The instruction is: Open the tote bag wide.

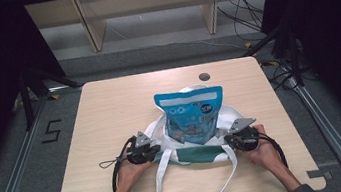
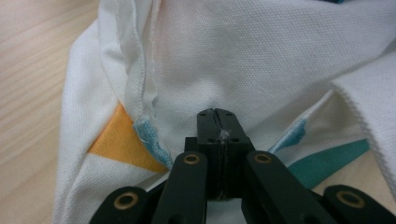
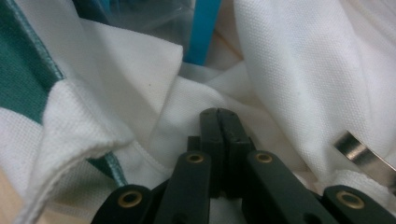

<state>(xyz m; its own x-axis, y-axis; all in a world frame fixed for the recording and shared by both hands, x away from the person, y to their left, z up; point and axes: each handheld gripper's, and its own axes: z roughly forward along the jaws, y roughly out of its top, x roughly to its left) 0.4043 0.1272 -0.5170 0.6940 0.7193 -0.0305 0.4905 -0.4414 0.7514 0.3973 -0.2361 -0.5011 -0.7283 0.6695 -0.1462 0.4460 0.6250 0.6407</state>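
**Two grippers at the mouth of a white tote bag**

Forearms and hands entering from the bottom edge of the high view, each holding a black gripper.

Largest: light wooden table (image 1: 110, 114), with a round dark grommet (image 1: 204, 77) near its far edge.

Next: white tote bag (image 1: 160, 130) lying at the table's centre, mouth toward the far side, with teal and orange printed patches and two long white straps (image 1: 162, 188) looping toward the near edge.

Next: blue snack pouch (image 1: 190, 116) standing upright in the bag's mouth, top edge above the fabric.

Smaller: left gripper (image 2: 217, 116) at the bag's left rim, jaws pressed together with a sliver of white cloth seen at the seam between them; pinching the bag fabric, beside an orange triangle (image 2: 122, 140).

Smaller: right gripper (image 3: 219, 114) at the bag's right rim, jaws closed flat against each other amid folds of white cloth; whether cloth is caught between them cannot be told.

Smallest: metallic strip (image 3: 357, 151) at the right edge of the right gripper view.
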